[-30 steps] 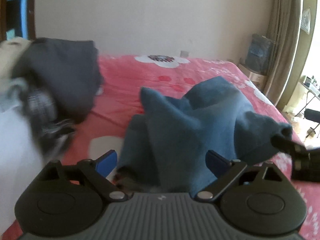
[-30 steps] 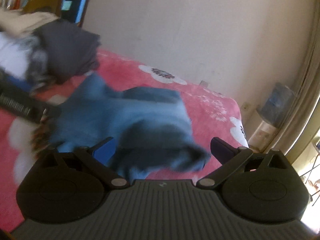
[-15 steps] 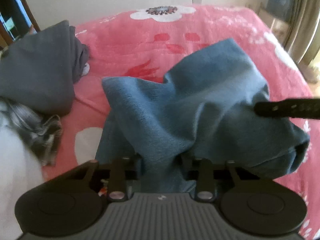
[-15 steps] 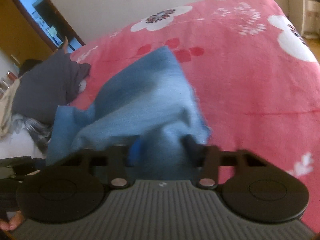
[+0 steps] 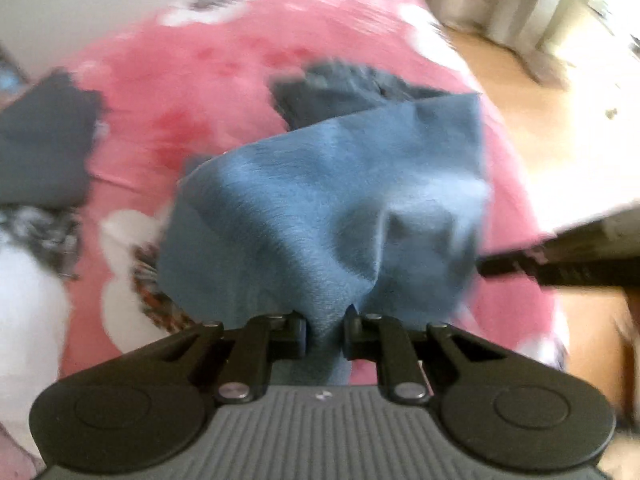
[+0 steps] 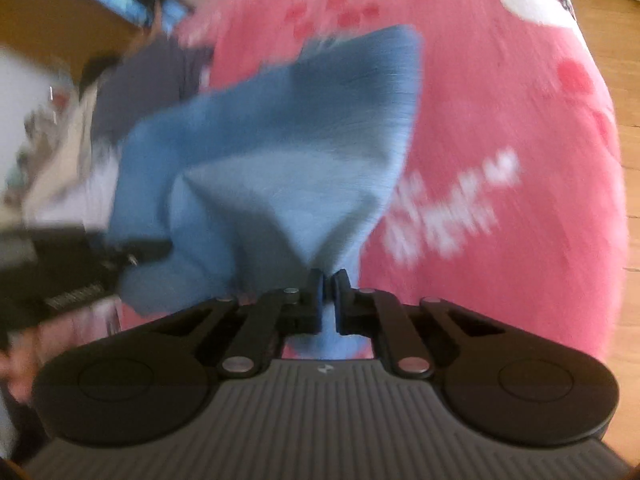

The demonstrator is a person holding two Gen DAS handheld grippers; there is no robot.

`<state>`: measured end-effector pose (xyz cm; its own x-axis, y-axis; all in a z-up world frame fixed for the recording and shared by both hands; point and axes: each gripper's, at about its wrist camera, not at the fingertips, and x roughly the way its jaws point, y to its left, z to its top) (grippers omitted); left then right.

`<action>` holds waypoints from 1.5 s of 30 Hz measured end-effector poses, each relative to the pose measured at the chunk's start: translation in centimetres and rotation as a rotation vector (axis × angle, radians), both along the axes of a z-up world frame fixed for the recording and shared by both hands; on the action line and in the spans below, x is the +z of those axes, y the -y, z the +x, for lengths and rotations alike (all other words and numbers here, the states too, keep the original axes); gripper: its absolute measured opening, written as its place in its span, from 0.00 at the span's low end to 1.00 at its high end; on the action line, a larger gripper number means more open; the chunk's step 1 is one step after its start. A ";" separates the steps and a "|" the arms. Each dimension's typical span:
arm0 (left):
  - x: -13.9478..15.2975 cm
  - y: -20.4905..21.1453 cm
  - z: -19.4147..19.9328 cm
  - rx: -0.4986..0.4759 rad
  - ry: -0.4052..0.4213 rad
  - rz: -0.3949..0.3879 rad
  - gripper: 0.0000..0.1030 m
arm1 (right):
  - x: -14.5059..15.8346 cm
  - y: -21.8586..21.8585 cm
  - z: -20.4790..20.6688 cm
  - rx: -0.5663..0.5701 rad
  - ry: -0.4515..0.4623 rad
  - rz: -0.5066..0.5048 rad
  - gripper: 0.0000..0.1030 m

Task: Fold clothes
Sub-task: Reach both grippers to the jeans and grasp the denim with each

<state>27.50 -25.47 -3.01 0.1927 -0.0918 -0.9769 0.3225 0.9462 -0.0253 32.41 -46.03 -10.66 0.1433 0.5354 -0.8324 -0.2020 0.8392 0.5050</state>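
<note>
The left gripper [image 5: 325, 334] had its jaws closing on a bunched fold of the blue garment [image 5: 332, 208], the cloth pinched between the pads and spreading out from them in a wide, creased sheet. The right gripper [image 6: 327, 300] had its jaws pressed tight together on another edge of the same blue garment [image 6: 280, 152], which fanned away from the pinch toward the far left. In each wrist view the other gripper showed as a dark blurred bar reaching the cloth from the side. The garment hung lifted above the pink bed cover [image 5: 192, 80], strung between the two grips, over the bed's near part and toward its right edge. A dark grey garment [image 5: 44, 148] lay by the left edge of the bed, with a grey-and-white patterned one [image 5: 40, 232] just nearer. Another dark piece [image 5: 340, 88] sat beyond the blue cloth. Wooden floor [image 5: 560, 128] showed past the bed's right edge. Both views were blurred.
</note>
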 end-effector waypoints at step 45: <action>-12.2 -14.7 -10.9 -0.025 0.356 -0.500 0.75 | -5.6 -13.0 -21.5 -0.020 0.080 -0.253 0.48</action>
